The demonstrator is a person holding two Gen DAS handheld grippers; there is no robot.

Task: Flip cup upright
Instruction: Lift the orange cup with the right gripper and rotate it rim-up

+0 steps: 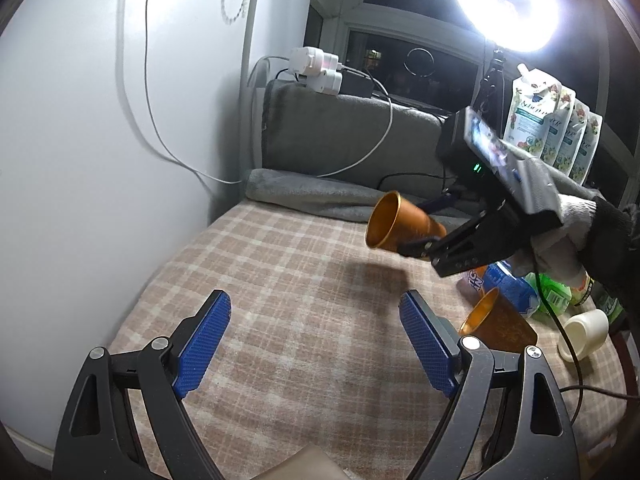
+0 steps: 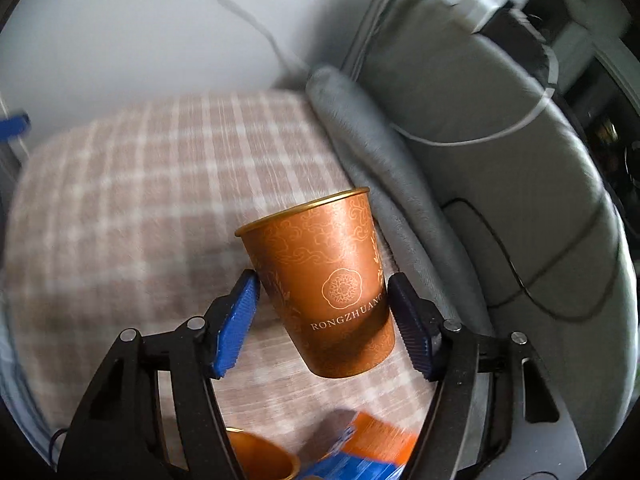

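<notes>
The orange paper cup (image 2: 332,280), in the middle of the right wrist view, bears "RONGZHUANG" in pale capitals beneath a round floral emblem. Print on the pouches (image 1: 552,128) at upper right is too blurred to read.

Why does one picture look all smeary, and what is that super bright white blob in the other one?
In the right wrist view the checked cloth is streaked with motion blur, while the orange cup between the right gripper pads stays sharp. In the left wrist view the blob is a ring lamp, washed out by glare; the held cup throws a dark shadow on the cloth, and the fisheye lens bends the wall.
</notes>
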